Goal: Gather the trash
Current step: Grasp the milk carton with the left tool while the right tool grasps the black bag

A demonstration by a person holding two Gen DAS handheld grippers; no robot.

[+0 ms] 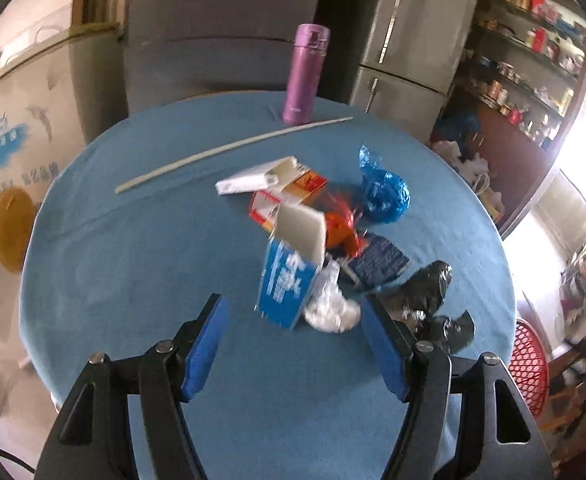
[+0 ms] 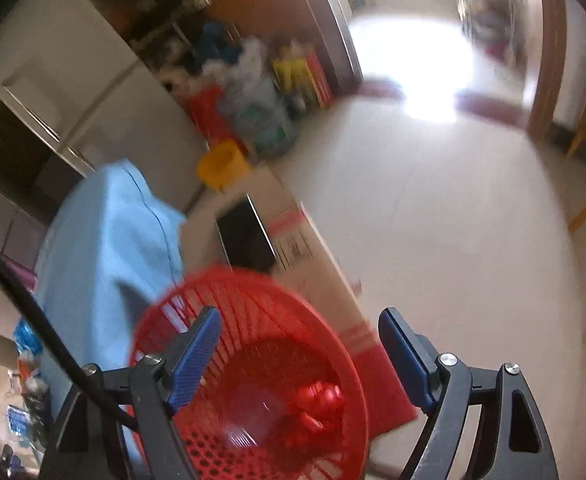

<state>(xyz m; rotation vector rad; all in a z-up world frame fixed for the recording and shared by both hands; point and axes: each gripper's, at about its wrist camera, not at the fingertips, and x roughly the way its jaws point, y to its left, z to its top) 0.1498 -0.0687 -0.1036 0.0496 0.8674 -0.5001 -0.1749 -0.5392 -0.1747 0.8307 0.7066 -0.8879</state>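
A round table is wearing a smooth blue cloth [image 1: 141, 264], and a heap of trash is lying near its middle: a blue-and-white carton [image 1: 283, 284] standing tilted with its white flap open, a crumpled silver foil wad [image 1: 331, 308] touching its base, an orange-and-white box [image 1: 289, 192] lying behind, a shiny red-orange wrapper [image 1: 343, 228], a knotted blue foil bag [image 1: 383, 190], a flat dark blue packet [image 1: 377, 260] and a glossy black crumpled bag [image 1: 433, 292]; a long pale strip [image 1: 233, 148] is lying across the cloth beyond, with a purple metallic flask [image 1: 305, 76] standing upright behind it; the left gripper [image 1: 293, 344] is hovering with its blue ribbed pads apart and nothing between them, the carton and foil sitting just ahead; the right gripper [image 2: 299, 352] is gaping wide and empty over a red plastic lattice basket [image 2: 253, 320] with a red crumpled wrapper [image 2: 319, 400] lying inside; that view is blurring, a black cable is crossing its left side, and the basket's near rim is being cut off.
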